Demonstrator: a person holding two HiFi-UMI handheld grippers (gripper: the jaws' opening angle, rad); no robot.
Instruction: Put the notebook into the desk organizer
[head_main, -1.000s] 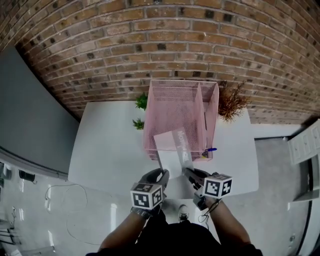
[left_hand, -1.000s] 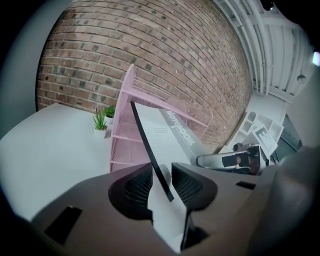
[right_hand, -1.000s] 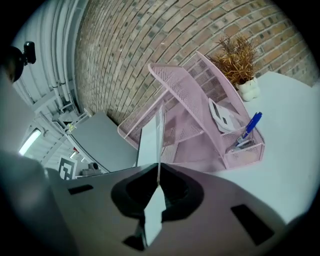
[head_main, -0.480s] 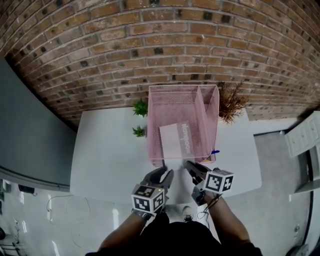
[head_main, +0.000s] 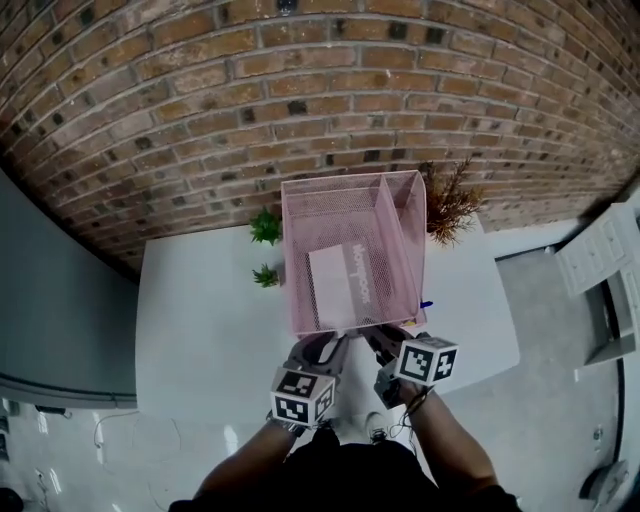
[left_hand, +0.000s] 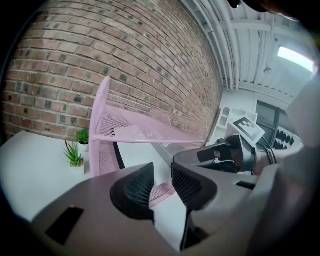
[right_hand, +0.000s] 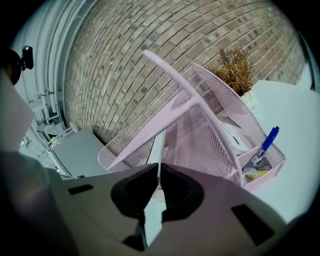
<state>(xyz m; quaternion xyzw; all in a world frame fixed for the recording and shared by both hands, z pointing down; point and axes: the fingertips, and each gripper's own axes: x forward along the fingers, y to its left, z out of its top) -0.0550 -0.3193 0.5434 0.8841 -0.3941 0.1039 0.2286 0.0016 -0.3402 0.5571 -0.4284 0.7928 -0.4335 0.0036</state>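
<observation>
The pink mesh desk organizer (head_main: 300, 240) stands on the white table (head_main: 200, 320) against the brick wall. The white notebook (head_main: 338, 282) lies inside its wide compartment, free of both grippers. My left gripper (head_main: 330, 346) hovers just short of the organizer's front edge. In the left gripper view this gripper (left_hand: 162, 182) is open and holds nothing. My right gripper (head_main: 378, 338) is beside it on the right. In the right gripper view the right gripper (right_hand: 159, 182) is shut to a thin slit, nothing held. Beyond the slit a white edge (right_hand: 159, 147) stands in the organizer (right_hand: 200, 135).
A blue pen (head_main: 426, 303) sits in the small front-right compartment, seen also as the pen (right_hand: 267, 142). Two small green plants (head_main: 265, 227) (head_main: 266, 275) stand left of the organizer, a dried brown plant (head_main: 450, 205) right of it. The table's front edge is just below the grippers.
The notebook stuck out of the organizer's front at the right gripper a second ago; it now lies inside. Both grippers are clear of it at the front edge.
</observation>
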